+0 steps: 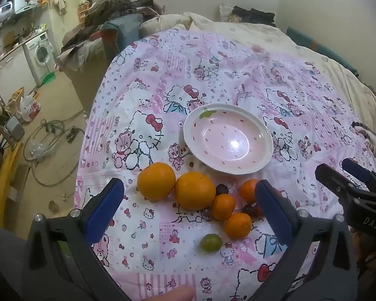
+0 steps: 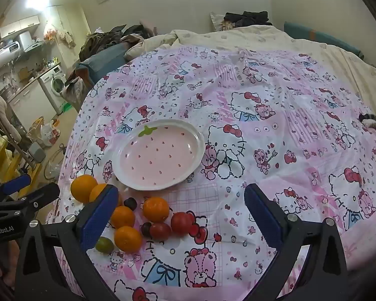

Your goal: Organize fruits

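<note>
Large oranges: two, (image 1: 156,181) and (image 1: 194,190), touching each other, at the left of the fruit cluster on the bed.
Small oranges: three, (image 2: 155,209), (image 2: 122,216) and (image 2: 127,238), just right of the big pair.
Red tomatoes: two, (image 2: 181,222) and (image 2: 160,230), touching, at the right end of the cluster.
Dark fruits: two, (image 2: 130,203) and (image 2: 146,228); too small to tell what kind.
Green fruit: one (image 1: 211,242), nearest of all, lying by itself.
Plate: one pink strawberry-patterned plate (image 1: 188,135) with nothing on it, just beyond the fruit.
Sheet: a cartoon-cat sheet (image 1: 275,75) spread over the bed, carrying everything.
Left tongs: (image 1: 189,209) spread wide above the cluster, holding nothing.
Right tongs: (image 2: 180,212) spread wide over the tomatoes, holding nothing.
Hidden: in the right view a blue finger (image 2: 97,217) covers most of the second large orange; in the left view a finger (image 1: 274,210) hides the tomatoes and part of one small orange.
Cut off: a striped furry shape (image 1: 373,140) at the bed's right edge, hard to make out.
</note>
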### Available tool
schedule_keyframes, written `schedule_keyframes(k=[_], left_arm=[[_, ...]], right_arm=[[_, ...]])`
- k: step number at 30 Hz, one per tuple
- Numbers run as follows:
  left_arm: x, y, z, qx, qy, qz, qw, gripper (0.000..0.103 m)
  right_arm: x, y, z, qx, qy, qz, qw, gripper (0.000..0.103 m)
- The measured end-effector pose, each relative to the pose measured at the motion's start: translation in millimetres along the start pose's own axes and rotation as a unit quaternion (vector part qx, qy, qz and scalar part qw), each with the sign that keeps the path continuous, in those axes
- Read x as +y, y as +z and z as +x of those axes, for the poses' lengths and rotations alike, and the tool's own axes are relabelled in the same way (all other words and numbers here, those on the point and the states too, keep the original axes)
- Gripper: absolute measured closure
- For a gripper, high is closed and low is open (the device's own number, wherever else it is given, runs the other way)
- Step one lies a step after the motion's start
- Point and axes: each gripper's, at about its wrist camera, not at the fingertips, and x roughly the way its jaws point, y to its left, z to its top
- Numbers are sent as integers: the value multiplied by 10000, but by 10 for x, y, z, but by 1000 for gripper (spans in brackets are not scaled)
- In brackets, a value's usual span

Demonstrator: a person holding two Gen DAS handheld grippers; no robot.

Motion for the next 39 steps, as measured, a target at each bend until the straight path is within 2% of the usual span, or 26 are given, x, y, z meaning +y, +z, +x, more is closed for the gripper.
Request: schedule_keyframes(k=[12,39], left_arm=[[-5,7,0,13,-30,3,10000,0],[8,13,3,82,-57,-100,9999,0]], right_arm=[[34,19,-33,-61,-117,-50,9999,1],[-29,16,-30,-57,-59,65,9999,1]])
